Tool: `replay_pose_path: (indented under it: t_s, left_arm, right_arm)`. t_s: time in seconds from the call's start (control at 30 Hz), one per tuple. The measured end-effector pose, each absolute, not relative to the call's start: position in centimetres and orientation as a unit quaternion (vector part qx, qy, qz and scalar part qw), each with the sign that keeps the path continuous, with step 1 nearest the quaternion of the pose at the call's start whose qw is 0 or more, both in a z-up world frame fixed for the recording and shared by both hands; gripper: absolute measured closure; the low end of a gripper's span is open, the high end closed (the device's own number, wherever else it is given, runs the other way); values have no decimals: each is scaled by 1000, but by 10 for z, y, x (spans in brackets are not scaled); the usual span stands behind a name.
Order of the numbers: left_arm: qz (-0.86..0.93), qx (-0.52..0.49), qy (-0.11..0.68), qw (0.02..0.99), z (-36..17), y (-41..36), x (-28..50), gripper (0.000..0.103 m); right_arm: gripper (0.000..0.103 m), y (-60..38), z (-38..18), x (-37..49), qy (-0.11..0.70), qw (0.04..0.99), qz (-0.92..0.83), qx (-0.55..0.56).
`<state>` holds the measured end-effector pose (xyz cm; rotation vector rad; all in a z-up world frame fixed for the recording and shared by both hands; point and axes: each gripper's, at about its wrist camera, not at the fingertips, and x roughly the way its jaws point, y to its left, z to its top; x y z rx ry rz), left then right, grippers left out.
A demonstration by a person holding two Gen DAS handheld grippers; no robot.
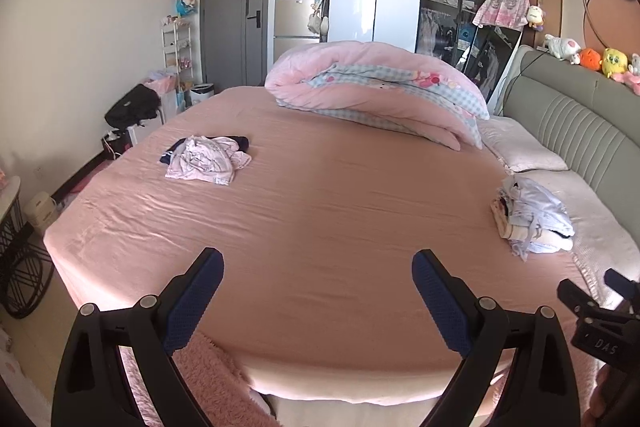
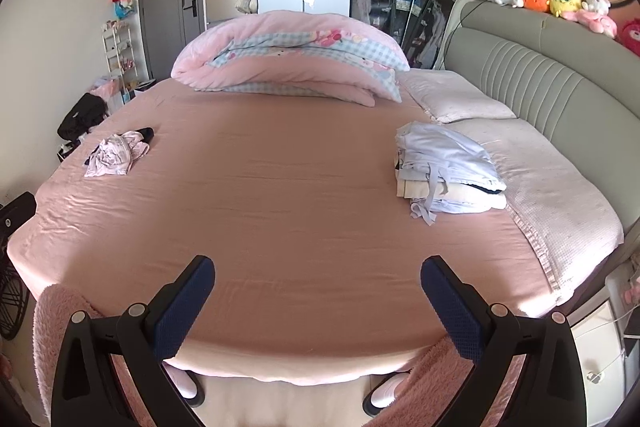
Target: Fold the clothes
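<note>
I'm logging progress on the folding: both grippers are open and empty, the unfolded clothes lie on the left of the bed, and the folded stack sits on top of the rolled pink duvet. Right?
Not quite. The folded stack sits on the bed sheet beside the pillows, apart from the duvet, as the right wrist view shows. The rest holds.

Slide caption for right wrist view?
Open right gripper over pink bed; folded stack right, unfolded clothes left.
</note>
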<state>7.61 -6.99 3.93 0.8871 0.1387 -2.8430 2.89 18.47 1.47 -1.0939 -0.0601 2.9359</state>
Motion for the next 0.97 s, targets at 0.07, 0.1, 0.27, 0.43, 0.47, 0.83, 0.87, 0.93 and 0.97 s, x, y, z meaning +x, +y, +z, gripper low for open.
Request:
replay_pose_path:
  t_s: [0.07,0.1,0.27,0.43,0.47,0.83,0.87,0.93,0.97]
  left_arm:
    - [-949,300,34,85,38,-68,74,7]
    - [-949,302,34,85,38,-69,74,7]
    - [-950,300,58,68,43,-75,71,7]
    - [-949,305,45,64,40,-68,70,7]
    - [-949,307,46,62,39,-67,70,7]
    - [-944,321,62,47,26,-72,57,7]
    - [-944,321,62,49,26,-72,56,7]
    - [-944,321,63,53,26,-72,54,7]
    - [-944,320,62,51,25,-71,53,7]
  right_arm:
    - [0,183,14,30,-21,3,939,-344]
    - [0,181,12,30,-25,2,937,-347]
    - [0,179,12,27,-27,4,936,-350]
    - [0,181,13,24,-24,10,934,-357]
    - [0,180,12,23,-25,11,933,-359]
    - [0,181,7,8,-32,21,929,-369]
    - [0,181,6,7,-32,22,928,-370]
    - [0,181,5,4,-35,24,928,-371]
    - [0,180,4,4,-37,24,928,-371]
